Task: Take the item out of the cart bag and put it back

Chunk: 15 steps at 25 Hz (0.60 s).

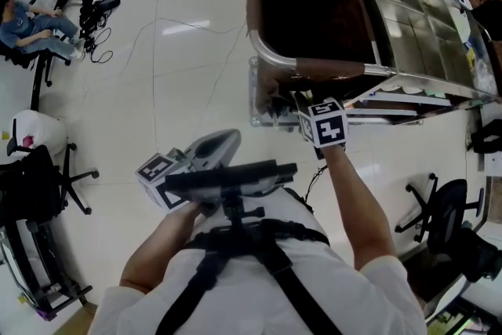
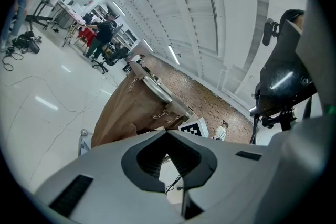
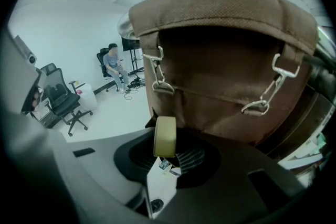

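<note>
The brown cart bag (image 1: 314, 8) hangs open in a metal cart frame (image 1: 271, 51), and its dark inside shows nothing I can make out. My right gripper (image 1: 318, 121) is at the bag's near rim, its jaws hidden under its marker cube. In the right gripper view this gripper (image 3: 165, 140) is shut on a beige roll of tape (image 3: 165, 136), held edge-on just in front of the bag's front wall (image 3: 220, 71). My left gripper (image 1: 227, 143) stays close to my body, away from the bag. Its fingertips (image 2: 167, 134) meet with nothing between them; the bag (image 2: 134, 107) is ahead of it.
A slanted metal grid rack (image 1: 416, 4) adjoins the bag on the right. Office chairs (image 1: 39, 176) (image 1: 443, 212) stand at both sides. A seated person (image 1: 27, 23) and floor cables (image 1: 98, 12) are at the far left. White tiled floor (image 1: 180, 82) lies left of the cart.
</note>
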Tool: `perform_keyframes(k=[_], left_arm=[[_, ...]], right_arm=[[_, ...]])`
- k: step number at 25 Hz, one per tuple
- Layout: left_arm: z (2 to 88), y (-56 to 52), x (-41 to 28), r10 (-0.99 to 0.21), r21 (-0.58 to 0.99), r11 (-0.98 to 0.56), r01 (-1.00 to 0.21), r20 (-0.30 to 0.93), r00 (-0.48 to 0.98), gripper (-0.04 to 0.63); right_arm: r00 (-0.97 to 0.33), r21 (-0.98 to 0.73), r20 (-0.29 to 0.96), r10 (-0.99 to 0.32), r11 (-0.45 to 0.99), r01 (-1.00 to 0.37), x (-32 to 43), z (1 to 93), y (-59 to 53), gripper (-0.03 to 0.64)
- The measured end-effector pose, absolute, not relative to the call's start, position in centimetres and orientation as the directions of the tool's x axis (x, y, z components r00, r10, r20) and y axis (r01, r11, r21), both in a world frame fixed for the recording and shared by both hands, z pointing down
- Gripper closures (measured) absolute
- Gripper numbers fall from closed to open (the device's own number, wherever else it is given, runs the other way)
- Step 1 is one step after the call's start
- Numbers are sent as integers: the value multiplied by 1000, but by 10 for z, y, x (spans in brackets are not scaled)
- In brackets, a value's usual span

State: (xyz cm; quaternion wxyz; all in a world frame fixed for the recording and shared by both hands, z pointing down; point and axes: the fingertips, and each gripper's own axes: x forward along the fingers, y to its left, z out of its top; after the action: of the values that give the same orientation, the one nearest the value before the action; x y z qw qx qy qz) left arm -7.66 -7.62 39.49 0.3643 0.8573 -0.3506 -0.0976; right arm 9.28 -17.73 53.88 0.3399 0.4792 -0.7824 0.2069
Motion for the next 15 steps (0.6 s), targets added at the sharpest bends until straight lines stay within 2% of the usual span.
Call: perform_keyframes(k=[15], left_arm=[[399,-77,-80,-687,691,-473,-547,100,720,595]], right_arm=[[-286,-4,773,-566,447,-895,93,568,-186,540]])
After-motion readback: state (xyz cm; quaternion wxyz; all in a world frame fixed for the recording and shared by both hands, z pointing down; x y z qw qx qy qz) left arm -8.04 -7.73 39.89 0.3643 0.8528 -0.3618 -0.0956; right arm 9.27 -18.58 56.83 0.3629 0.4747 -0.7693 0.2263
